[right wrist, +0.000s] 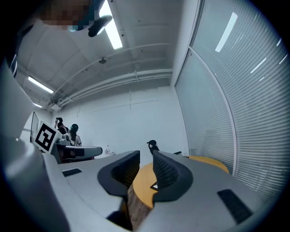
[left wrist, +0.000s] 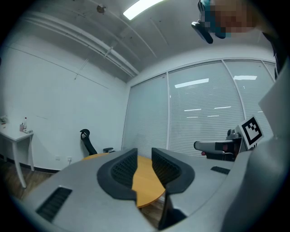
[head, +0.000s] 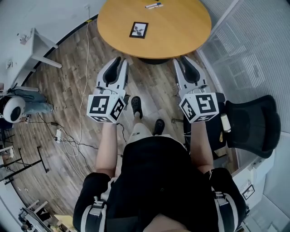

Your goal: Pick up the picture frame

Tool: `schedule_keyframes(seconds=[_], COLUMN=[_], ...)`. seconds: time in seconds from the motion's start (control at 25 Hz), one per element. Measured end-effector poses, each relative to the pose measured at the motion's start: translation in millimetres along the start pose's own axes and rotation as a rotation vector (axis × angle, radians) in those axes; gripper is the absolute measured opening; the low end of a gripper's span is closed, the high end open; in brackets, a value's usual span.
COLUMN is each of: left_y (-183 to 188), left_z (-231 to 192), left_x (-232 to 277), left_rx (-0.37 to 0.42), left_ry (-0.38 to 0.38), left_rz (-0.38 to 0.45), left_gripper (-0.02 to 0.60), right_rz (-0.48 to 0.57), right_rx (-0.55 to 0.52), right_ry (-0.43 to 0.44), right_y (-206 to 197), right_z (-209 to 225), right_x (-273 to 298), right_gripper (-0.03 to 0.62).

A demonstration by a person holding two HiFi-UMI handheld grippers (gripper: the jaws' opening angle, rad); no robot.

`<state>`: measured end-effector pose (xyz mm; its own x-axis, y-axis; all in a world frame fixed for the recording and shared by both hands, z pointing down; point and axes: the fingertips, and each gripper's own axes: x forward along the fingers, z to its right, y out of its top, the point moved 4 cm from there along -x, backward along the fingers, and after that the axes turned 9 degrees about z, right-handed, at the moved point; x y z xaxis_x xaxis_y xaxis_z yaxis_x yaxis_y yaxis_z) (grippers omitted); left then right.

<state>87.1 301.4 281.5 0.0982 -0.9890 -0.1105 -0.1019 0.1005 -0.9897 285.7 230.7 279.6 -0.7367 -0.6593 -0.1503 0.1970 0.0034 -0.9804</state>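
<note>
The picture frame (head: pixel 138 30), dark-rimmed with a small picture in it, lies flat on the round wooden table (head: pixel 176 27) ahead of me. Both grippers are held level over the wood floor, short of the table's near edge and apart from the frame. My left gripper (head: pixel 120 60) is open with nothing between its jaws; in the left gripper view (left wrist: pixel 144 159) the table top (left wrist: pixel 146 183) shows through the gap. My right gripper (head: pixel 181 59) is also open and empty; in the right gripper view (right wrist: pixel 146 166) a corner of the frame (right wrist: pixel 155 186) shows on the table (right wrist: pixel 139 181).
A pen (head: pixel 154 5) lies at the table's far edge. A black office chair (head: pixel 251 124) stands close on my right, beside a glass wall with blinds (head: pixel 253 41). A white desk (head: pixel 38 45) and floor cables (head: pixel 63 136) are at the left.
</note>
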Motion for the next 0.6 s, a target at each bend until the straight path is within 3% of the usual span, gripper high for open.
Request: schedule_keyframes(seconds=[0.04, 0.32, 0.6], left_y=[0, 0, 31], left_z=[-9, -81, -154], left_x=[5, 54, 114], left_rx=[-0.004, -0.044, -0.04], left_ry=[-0.003, -0.049, -0.123], left_rz=[-0.003, -0.008, 0.029], left_gripper=[0.129, 0.143, 0.147], right_rz=[-0.002, -0.002, 0.016], right_rx=[-0.003, -0.038, -0.065], right_ry=[-0.004, -0.042, -0.106], right_y=[0, 6, 18], right_z=[-1, -9, -15], right_x=[9, 89, 173], right_gripper=[0.113, 0.129, 0.146])
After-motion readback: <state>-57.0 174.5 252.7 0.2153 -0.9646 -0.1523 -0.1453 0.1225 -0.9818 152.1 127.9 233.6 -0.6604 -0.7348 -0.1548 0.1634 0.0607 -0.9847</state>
